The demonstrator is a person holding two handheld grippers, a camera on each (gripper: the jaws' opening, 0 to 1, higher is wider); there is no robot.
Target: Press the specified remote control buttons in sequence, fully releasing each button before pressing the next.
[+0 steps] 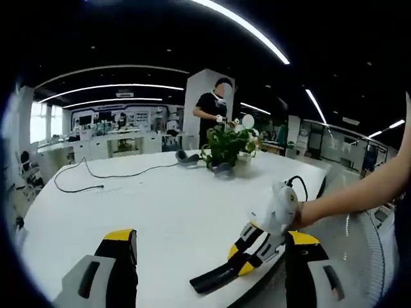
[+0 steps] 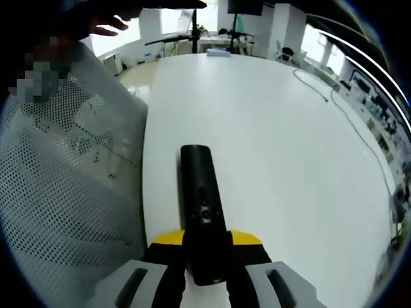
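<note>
A black remote (image 2: 200, 205) lies lengthwise along the white table (image 2: 282, 167), near its edge. My right gripper (image 2: 207, 241) is shut on the remote's near end, with the yellow-tipped jaws on either side of it. In the left gripper view the same remote (image 1: 215, 280) juts from the right gripper (image 1: 249, 249), which a hand (image 1: 282, 206) holds low over the table's near edge. My left gripper (image 1: 210, 236) is open wide above the table (image 1: 160, 205), nothing between its jaws, and the remote sits just ahead of its right jaw.
A potted plant (image 1: 228, 147) and a dark object (image 1: 186, 156) stand at the far side of the table, where a person (image 1: 212, 110) stands. A black cable (image 1: 96, 174) trails across the far left. A white mesh chair back (image 2: 64, 173) stands against the table's edge.
</note>
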